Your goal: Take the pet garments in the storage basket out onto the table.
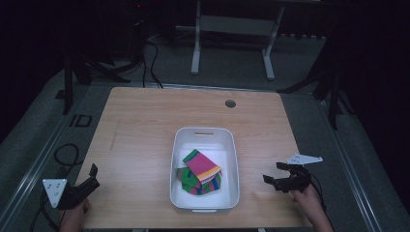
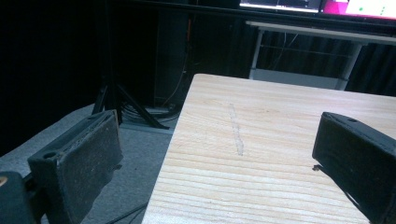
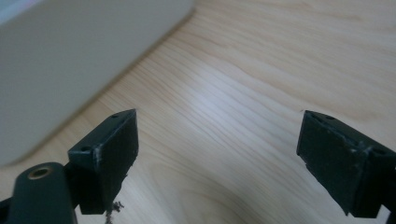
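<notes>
This looks like a recording lab. A wooden desk (image 1: pixel 145 125) stands on grey carpet (image 1: pixel 43 145) among black stands (image 1: pixel 67 82), loose cables (image 1: pixel 150 63) and dark curtains; lit screens (image 2: pixel 322 5) glow behind it.

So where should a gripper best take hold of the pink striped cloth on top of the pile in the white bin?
Probably at the raised near-right corner of the pink striped cloth, coming from above: the white bin has walls that block a sideways approach, and that yellow-edged corner overhangs the pile.
</notes>
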A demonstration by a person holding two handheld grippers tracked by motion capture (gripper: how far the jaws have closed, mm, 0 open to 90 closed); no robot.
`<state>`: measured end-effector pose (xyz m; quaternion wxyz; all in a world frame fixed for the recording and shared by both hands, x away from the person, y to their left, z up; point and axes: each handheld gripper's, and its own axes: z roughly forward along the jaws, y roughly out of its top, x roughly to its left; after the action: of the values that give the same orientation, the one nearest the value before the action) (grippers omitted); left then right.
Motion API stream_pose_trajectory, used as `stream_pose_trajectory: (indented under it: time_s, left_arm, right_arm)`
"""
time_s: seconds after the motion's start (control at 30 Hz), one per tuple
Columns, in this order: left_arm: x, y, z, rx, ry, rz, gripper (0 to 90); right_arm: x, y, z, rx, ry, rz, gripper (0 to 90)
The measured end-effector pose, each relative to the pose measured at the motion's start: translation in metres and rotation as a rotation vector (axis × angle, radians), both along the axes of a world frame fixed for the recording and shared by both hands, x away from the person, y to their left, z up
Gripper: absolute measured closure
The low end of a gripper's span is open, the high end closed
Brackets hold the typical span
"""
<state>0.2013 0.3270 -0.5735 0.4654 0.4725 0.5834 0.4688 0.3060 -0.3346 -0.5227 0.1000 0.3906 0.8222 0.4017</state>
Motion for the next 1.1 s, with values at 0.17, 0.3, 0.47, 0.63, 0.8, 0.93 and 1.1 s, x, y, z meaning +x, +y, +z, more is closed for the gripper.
stream_pose_trajectory:
  time_s: [0.17,0.3,0.47,0.63,0.8,0.93,1.1]
  left_arm:
    - [0.0,0.0,0.0,-0.002,0.001,-0.003,1.8]
    - [0.0,0.0,0.0,-0.002,0.0,-0.004,1.8]
    - [0.0,0.001,0.0,-0.006,0.001,-0.006,1.8]
    - [0.0,0.001,0.0,-0.008,-0.002,-0.008,1.8]
    - [0.0,0.001,0.0,-0.013,-0.002,-0.011,1.8]
    - [0.0,0.001,0.0,-0.015,-0.002,-0.014,1.8]
    - [0.0,0.002,0.0,-0.015,-0.003,-0.018,1.8]
  right_arm:
    - [0.001,0.019,0.018,0.023,-0.004,0.043,11.9]
    - [0.004,0.038,0.033,0.022,-0.019,0.112,12.0]
    - [0.006,0.052,0.044,0.023,-0.043,0.148,12.0]
    - [0.01,0.071,0.056,0.02,-0.058,0.204,12.6]
    - [0.012,0.092,0.065,0.017,-0.077,0.247,12.5]
    - [0.014,0.113,0.072,0.02,-0.068,0.305,12.5]
    - [0.016,0.131,0.075,0.036,-0.052,0.349,12.3]
